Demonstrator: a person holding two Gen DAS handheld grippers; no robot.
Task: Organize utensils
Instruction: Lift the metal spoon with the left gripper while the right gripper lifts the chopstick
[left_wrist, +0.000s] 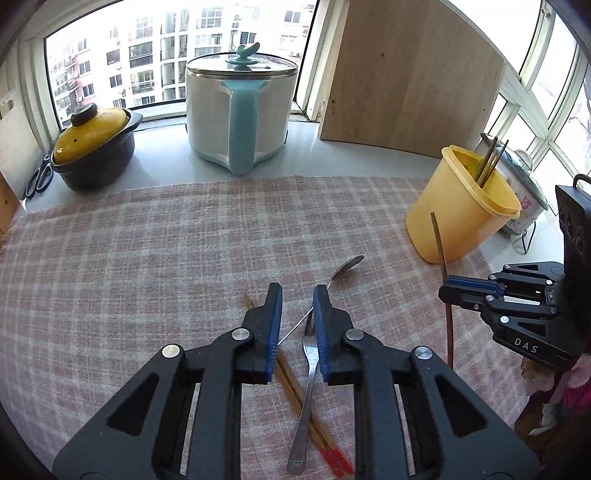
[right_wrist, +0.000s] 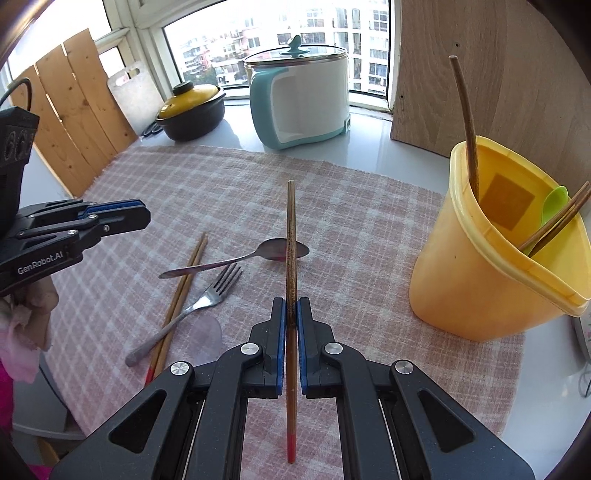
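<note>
The right gripper (right_wrist: 291, 314) is clamped on a single chopstick (right_wrist: 290, 236) partway along its length (the tip stands well above the pads), so the stick could pivot in the pads or catch the rim of the yellow holder (right_wrist: 517, 258) on the way in. The left gripper (left_wrist: 297, 306), its jaws a narrow gap apart and pressing on nothing, hangs over the fork (left_wrist: 308, 365), spoon (left_wrist: 345, 267) and chopstick pair (right_wrist: 184, 291) on the checked cloth (left_wrist: 147, 258), and closing there might pinch two utensils together. Only the right wrist view looks into the holder, at a green spoon (right_wrist: 554, 203) and more chopsticks.
</note>
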